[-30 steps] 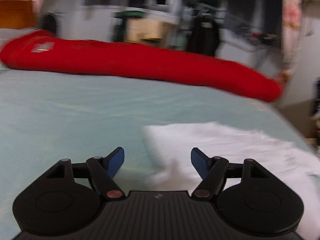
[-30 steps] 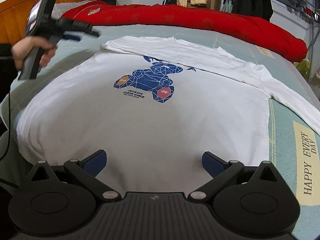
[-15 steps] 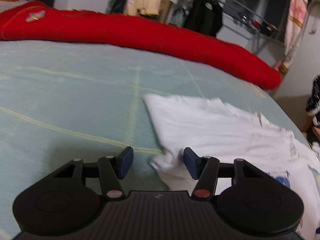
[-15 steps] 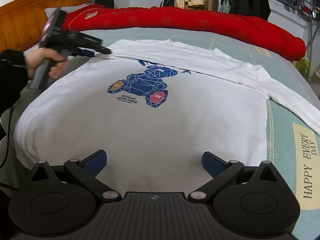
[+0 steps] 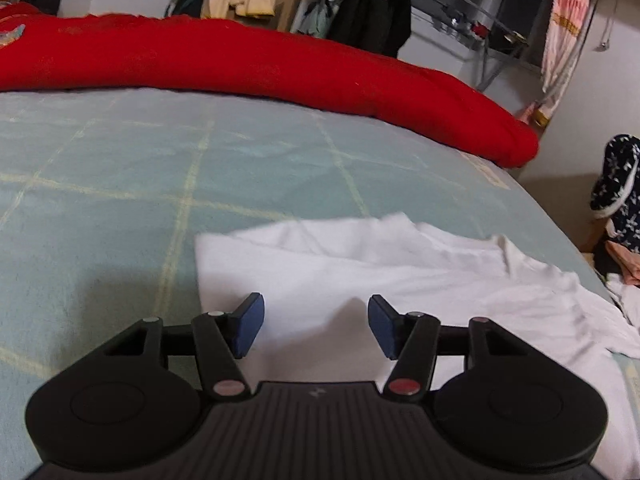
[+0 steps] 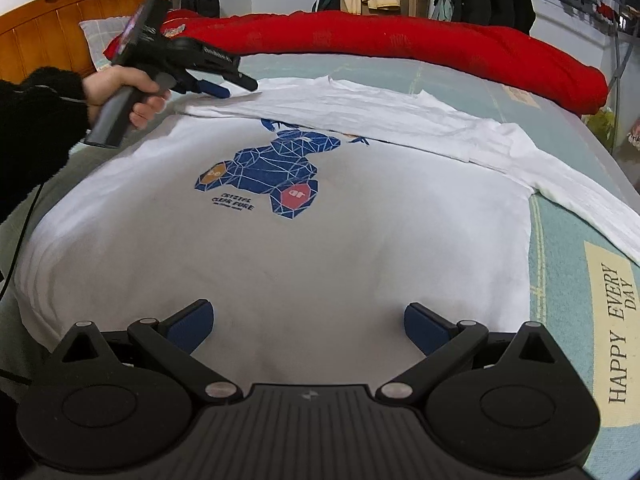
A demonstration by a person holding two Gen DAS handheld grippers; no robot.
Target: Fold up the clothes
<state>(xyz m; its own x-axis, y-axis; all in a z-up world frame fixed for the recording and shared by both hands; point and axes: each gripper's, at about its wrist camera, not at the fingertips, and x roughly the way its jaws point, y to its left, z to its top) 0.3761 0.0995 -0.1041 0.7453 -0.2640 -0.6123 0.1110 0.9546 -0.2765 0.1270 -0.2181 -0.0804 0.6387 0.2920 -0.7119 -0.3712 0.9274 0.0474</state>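
On the bed (image 6: 568, 240), spread over its pale green sheet, lies the white T-shirt (image 6: 320, 248), print side up, with its far edge already turned back in a long band that runs from the left corner to the sleeve (image 6: 592, 208) trailing off to the right. The left hand-held gripper (image 5: 316, 322) sits over the folded corner with its jaws apart; they have just been opening a little, and cloth lies below and between the blue pads, which do not press on it, so nothing is gripped there. The right hand-held gripper (image 6: 308, 330) hovers released and wide above the near hem, likewise empty. My worry is the left corner: if the jaws close only on the top layer of the doubled band, a pull would peel the fold open instead of carrying it, and the thin cotton may bunch or slide over the smooth sheet. With the near hem unheld, a tug from one side could also drag the whole shirt askew, and the loose sleeve might trail under the fold. As for writing, the sheet reads "HAPPY EVERY DAY" (image 6: 618, 348); under the blue geometric figure (image 6: 272, 176) the shirt carries small lettering, seen reversed and too small to read. A red quilt (image 6: 400, 44) lies rolled along the far side.
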